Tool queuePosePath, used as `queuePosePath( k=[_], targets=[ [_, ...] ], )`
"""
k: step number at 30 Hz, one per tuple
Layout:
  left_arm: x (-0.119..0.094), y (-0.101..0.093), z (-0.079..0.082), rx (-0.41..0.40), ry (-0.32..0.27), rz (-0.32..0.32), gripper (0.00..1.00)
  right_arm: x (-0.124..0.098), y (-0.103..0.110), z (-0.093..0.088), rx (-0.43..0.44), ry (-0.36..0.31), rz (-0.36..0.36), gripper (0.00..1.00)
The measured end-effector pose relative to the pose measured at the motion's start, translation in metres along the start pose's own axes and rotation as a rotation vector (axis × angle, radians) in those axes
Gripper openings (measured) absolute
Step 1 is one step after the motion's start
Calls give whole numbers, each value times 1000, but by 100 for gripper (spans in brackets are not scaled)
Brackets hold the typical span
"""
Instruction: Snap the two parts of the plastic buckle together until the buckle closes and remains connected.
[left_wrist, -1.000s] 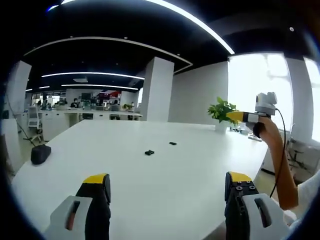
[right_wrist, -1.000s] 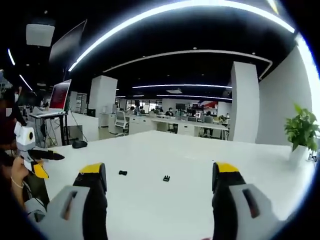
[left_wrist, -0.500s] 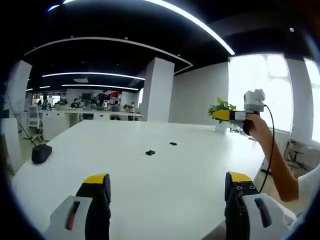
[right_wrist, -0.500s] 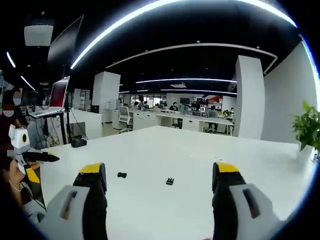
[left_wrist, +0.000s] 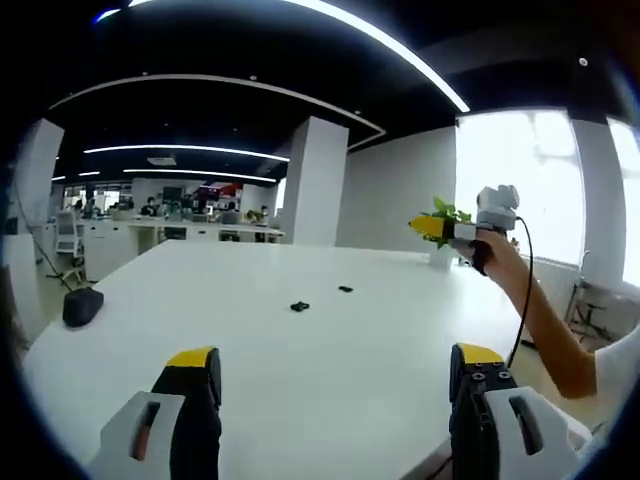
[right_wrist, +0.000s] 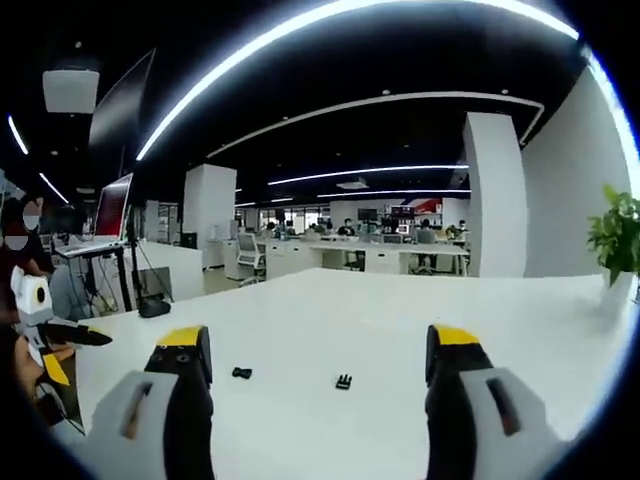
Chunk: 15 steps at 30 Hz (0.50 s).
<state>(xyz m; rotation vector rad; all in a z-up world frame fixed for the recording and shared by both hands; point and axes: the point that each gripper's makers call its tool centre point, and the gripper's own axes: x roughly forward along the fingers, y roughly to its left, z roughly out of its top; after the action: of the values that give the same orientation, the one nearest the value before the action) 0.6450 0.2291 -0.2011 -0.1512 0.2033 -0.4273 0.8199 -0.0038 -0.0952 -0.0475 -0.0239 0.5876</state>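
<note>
While both buckle halves lie apart on the white surface, the pronged half right of the socket half, each hand-held gripper, jaws wide and empty, should descend squarely over its nearer piece, the left hand-held gripper and the right hand-held gripper pinching the bodies and leaving mating ends free.

Two small black buckle parts lie flat on the white table, apart, unjoined. Left part is plain and blocky. Right part, pronged, sits slightly nearer.
</note>
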Motion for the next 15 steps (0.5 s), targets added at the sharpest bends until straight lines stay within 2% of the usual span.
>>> queuePosePath(
  k=[5, 8, 15],
  targets=[
    [-1, 0, 0, 0, 0, -1, 97, 4, -8, 7, -23, -36, -49, 96],
    [-1, 1, 0, -2, -2, 0, 97, 5, -8, 12, -23, -73, -44, 96],
    [-2, 1, 1, -1, -1, 0, 97, 15, -4, 6, -44, -42, -30, 99]
  ],
)
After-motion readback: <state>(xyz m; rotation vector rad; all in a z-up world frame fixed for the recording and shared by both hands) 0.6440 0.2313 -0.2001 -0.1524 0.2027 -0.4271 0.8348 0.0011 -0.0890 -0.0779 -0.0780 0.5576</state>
